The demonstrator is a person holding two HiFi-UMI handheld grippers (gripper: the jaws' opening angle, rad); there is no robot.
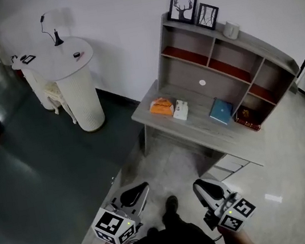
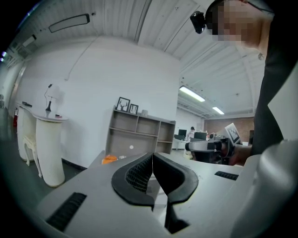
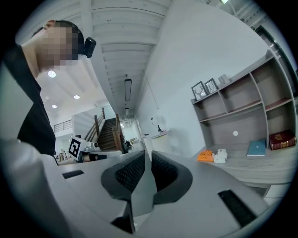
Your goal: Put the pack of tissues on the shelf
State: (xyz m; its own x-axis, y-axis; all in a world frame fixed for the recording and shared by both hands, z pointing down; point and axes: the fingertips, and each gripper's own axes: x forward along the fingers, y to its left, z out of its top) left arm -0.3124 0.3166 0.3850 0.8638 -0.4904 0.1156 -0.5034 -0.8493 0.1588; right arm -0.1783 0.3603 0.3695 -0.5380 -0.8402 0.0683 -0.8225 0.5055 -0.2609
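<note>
An orange soft pack (image 1: 161, 107) lies on the grey desk (image 1: 200, 131), with a white pack (image 1: 180, 110) right beside it. Behind them rises the grey shelf unit (image 1: 217, 61) with open compartments. Both packs also show far off in the right gripper view, orange pack (image 3: 205, 155) and white pack (image 3: 220, 155). My left gripper (image 1: 142, 188) and right gripper (image 1: 200, 186) hang low over the floor, well short of the desk. Seen along its own jaws, the left gripper (image 2: 152, 156) is shut and holds nothing. The right gripper (image 3: 145, 156) is likewise shut and holds nothing.
A blue book (image 1: 221, 111) and a dark red box (image 1: 247, 117) lie further right on the desk. Two framed pictures (image 1: 193, 11) and a white cup (image 1: 231, 30) top the shelf. A round white table (image 1: 67, 63) with a lamp stands at the left. My foot (image 1: 170, 205) is between the grippers.
</note>
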